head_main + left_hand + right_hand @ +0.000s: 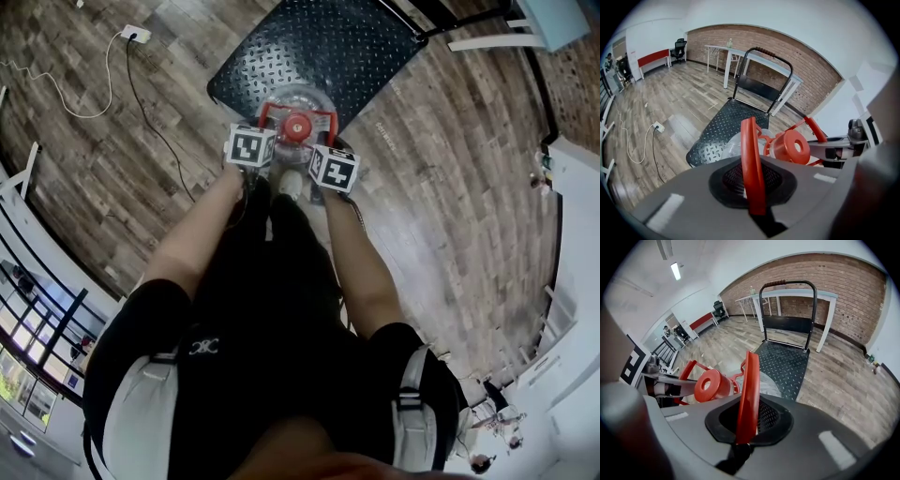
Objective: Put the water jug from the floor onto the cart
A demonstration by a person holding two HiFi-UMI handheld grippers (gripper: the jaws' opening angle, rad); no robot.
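Jug (300,94) upright at cart (319,42) near edge, deck lies straight ahead; can't tell if it's resting yet. L gripper (751,187) & R gripper (746,420) both clamped on its red handle (750,140), one per side, equally near.

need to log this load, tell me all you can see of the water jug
The water jug has a clear, rounded, plastic-looking body, a red cap with a round recess in its middle, and a red handle frame round the neck. It sits roughly upright at the near edge of the black studded cart deck; whether it rests on the deck cannot be told. The left gripper and right gripper each clamp a red band of the handle.
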